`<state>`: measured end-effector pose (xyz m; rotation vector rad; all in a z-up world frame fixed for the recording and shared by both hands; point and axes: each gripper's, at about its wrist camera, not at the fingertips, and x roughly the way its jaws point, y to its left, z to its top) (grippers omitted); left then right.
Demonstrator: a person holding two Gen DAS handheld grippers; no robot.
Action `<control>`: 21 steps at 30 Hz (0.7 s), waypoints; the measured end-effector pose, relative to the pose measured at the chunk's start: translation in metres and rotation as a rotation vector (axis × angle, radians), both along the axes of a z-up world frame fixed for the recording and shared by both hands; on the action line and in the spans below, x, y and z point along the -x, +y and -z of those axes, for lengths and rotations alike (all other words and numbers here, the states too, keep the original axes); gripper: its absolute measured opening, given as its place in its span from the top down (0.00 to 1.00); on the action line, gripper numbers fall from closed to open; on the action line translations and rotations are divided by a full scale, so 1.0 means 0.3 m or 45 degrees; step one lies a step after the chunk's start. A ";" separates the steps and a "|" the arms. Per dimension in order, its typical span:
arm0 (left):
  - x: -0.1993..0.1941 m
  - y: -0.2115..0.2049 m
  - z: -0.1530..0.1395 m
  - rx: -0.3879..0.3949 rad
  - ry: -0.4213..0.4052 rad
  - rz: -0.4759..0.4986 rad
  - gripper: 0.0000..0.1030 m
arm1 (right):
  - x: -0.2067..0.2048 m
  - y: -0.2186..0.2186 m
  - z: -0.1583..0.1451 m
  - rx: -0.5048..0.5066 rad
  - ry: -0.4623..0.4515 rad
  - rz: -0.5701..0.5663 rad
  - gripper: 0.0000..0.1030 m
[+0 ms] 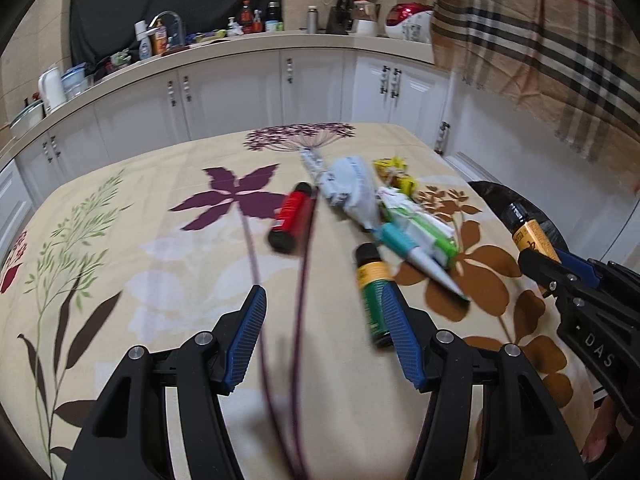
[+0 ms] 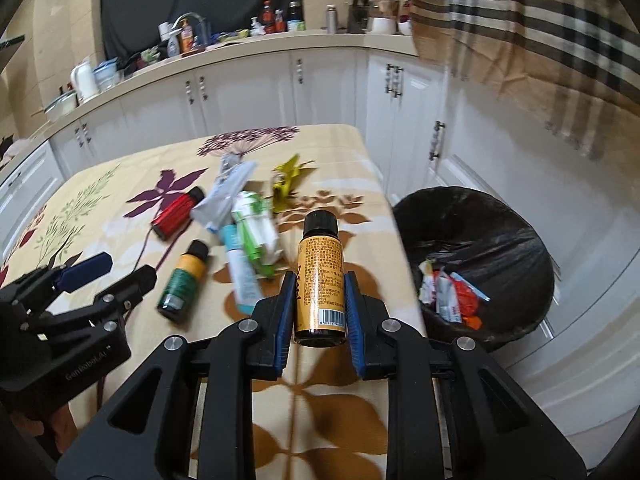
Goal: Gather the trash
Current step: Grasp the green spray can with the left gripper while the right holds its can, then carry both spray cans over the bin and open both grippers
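Note:
My right gripper [image 2: 320, 282] is shut on a yellow-labelled bottle [image 2: 320, 248] with a black cap, held upright above the table's right side. To its right, on the floor, stands a bin lined with a black bag [image 2: 500, 220], with wrappers inside. My left gripper [image 1: 324, 316] is open over the flowered tablecloth [image 1: 160, 264] with nothing between its fingers. A green bottle [image 1: 370, 292] lies just beyond its right finger [image 1: 400, 324]. Further out lie a red bottle [image 1: 292, 216], a grey pouch [image 1: 348, 188], a green-white pack [image 1: 424, 226], a teal-white tube [image 1: 416, 256] and a yellow wrapper [image 1: 394, 172].
White cabinets [image 2: 248, 92] under a cluttered counter [image 1: 248, 40] run behind the table. A plaid cloth [image 2: 540, 40] hangs at the upper right. The table's right edge [image 2: 400, 240] runs close beside the bin. In the right wrist view the left gripper [image 2: 120, 270] sits left of the green bottle [image 2: 184, 276].

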<state>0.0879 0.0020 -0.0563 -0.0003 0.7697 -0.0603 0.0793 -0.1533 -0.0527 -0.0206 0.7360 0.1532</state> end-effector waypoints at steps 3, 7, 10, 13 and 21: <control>-0.030 -0.042 0.020 -0.008 0.029 0.023 0.43 | -0.009 -0.043 0.005 -0.019 -0.003 0.024 0.78; -0.063 -0.069 0.047 -0.005 0.091 0.039 0.46 | -0.017 -0.085 0.012 -0.045 -0.002 0.041 0.78; -0.078 -0.083 0.062 -0.015 0.134 0.058 0.69 | -0.023 -0.102 0.016 -0.057 -0.001 0.045 0.78; -0.078 -0.090 0.064 -0.030 0.135 0.072 0.77 | -0.031 -0.111 0.021 -0.067 0.000 0.045 0.78; -0.038 -0.088 0.010 -0.018 0.036 0.065 0.77 | -0.035 -0.137 0.011 -0.079 -0.028 0.066 0.78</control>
